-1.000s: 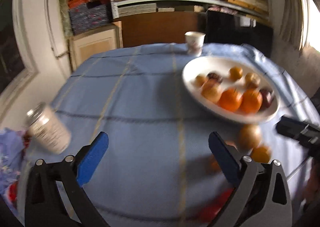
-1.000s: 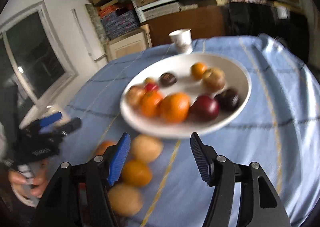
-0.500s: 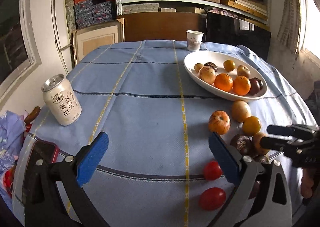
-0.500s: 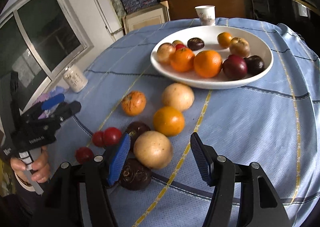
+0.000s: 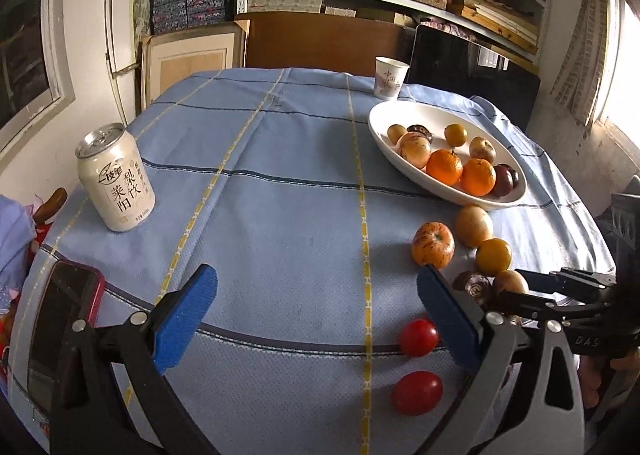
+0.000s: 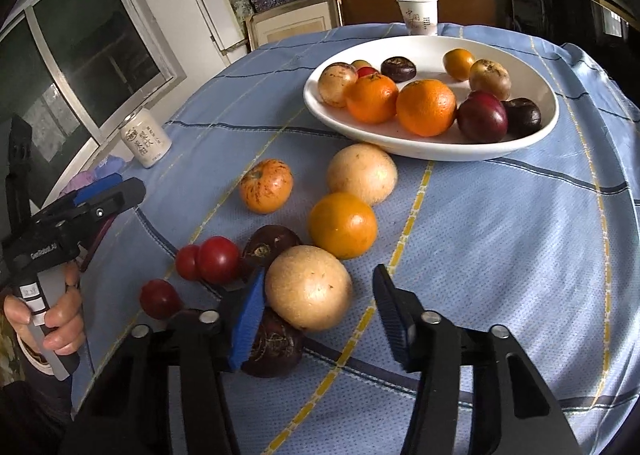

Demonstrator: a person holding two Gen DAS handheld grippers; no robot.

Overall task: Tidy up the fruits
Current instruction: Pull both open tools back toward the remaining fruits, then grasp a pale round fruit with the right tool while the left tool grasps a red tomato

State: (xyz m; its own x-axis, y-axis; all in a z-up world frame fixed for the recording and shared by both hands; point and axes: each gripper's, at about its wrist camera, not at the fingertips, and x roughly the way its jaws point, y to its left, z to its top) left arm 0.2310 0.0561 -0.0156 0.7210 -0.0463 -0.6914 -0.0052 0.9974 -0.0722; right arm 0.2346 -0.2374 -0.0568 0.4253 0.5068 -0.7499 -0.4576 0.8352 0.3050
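At lower centre of the right wrist view, right gripper (image 6: pixel 318 309) closing around pale round fruit (image 6: pixel 308 293), blue pad touching, other just clear. Probably firm, smooth, rollable; best pinched across its widest part. Left gripper (image 5: pixel 316 313) apart, empty. Plate (image 6: pixel 548 123) upper right.

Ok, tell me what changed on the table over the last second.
The right claw came down over the loose fruit and its jaws have just been closing around the pale round fruit; the far pad isn't touching yet. The left claw swung slightly and stays open. The plate, can and fruit haven't moved.
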